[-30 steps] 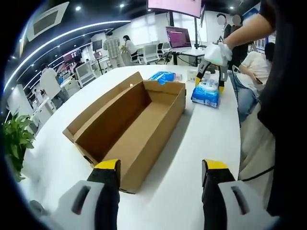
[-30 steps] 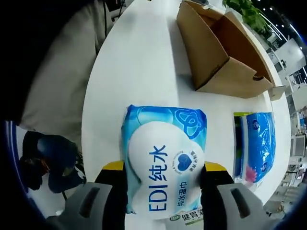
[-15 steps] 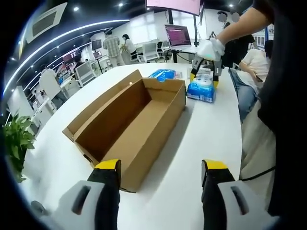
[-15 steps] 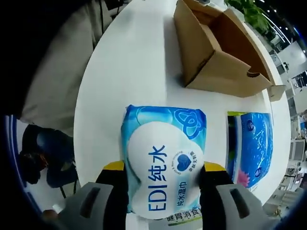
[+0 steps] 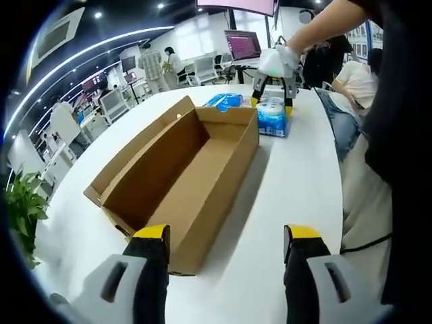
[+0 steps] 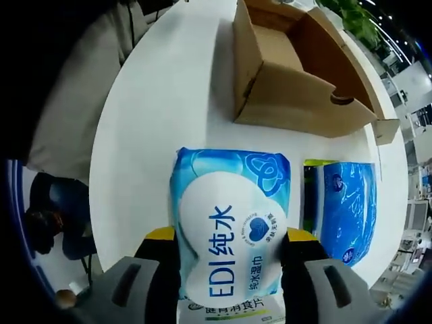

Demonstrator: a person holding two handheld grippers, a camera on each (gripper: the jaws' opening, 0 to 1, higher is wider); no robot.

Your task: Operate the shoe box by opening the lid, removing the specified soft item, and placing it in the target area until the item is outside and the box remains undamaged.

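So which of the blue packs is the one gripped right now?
The wet-wipe pack with the white heart label, clamped between the right gripper jaws. The darker blue pack lies untouched on the table beside the shoe box.

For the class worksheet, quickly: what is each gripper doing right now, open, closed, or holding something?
Left gripper: open, holding nothing, near the cardboard box.
Right gripper: closed on the wet wipes pack, above the white table.

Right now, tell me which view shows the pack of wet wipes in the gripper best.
The right gripper view: the wipes pack sits large and close between the right gripper jaws, label readable. The left gripper view shows the same pack small and far off, near the end of the open cardboard box.
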